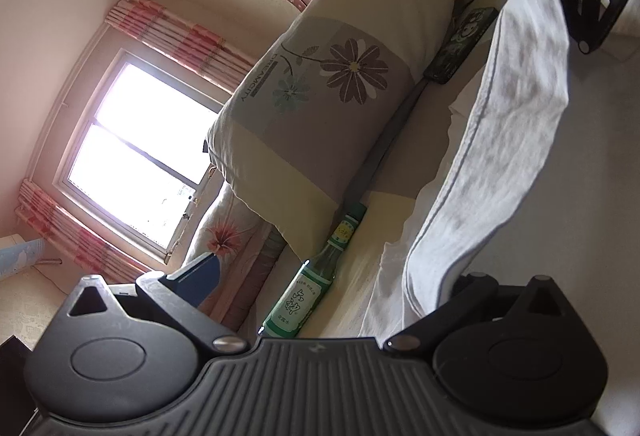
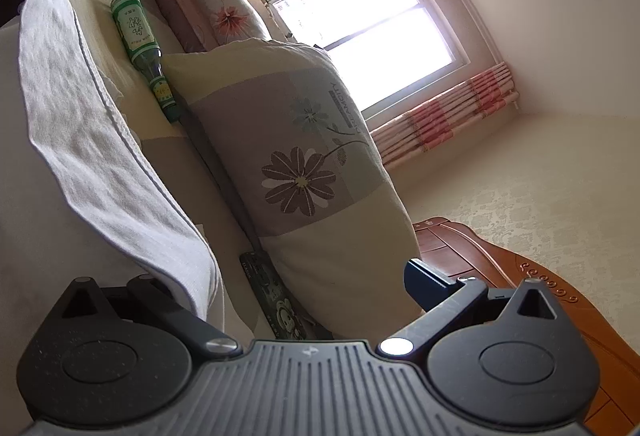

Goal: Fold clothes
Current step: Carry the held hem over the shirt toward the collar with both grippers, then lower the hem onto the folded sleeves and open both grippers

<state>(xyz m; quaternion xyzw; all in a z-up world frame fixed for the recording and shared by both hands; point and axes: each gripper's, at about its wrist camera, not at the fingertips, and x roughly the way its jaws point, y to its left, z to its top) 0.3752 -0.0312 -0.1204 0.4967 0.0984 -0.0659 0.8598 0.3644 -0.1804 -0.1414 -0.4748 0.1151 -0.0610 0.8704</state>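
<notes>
We stretch the cloth taut between both hand-held grippers, each clamped on an end, toward twelve o'clock, for folding.

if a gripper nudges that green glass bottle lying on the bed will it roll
Probably. The green glass bottle lies on its side and is round, so a sideways nudge could roll it. The soft bedsheet may slow it, and the flowered pillow over its neck could block it.

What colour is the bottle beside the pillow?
Green bottle with a pale label, clearest in the right wrist view.
</notes>
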